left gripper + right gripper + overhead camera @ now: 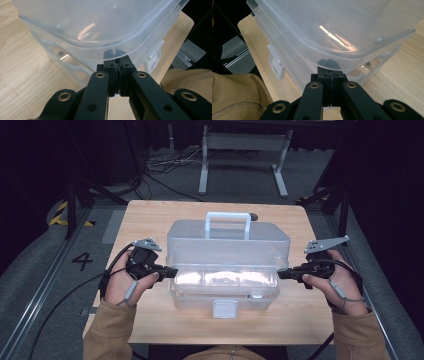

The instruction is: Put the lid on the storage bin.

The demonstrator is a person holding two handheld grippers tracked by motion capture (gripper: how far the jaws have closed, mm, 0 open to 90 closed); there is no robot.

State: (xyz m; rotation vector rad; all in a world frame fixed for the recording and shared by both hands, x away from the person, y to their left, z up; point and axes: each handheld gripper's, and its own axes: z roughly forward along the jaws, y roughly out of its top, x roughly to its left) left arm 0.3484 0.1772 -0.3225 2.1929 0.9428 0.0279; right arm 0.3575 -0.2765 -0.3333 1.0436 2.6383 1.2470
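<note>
Fingers of left gripper and right gripper pressing together, nothing pinched, tips tucking under lid rim at opposite ends of clear plastic toolbox. Toolbox sitting mid-table, long axis running between grippers, both equally near.

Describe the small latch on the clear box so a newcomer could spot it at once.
Start at the wooden table and find the big clear plastic box in its middle. Go to the box's near wall, the side facing the person, and look low at the centre: the latch is a small pale square tab hanging there. Unlike the tall handle at the top, it sits at the bottom edge.
</note>
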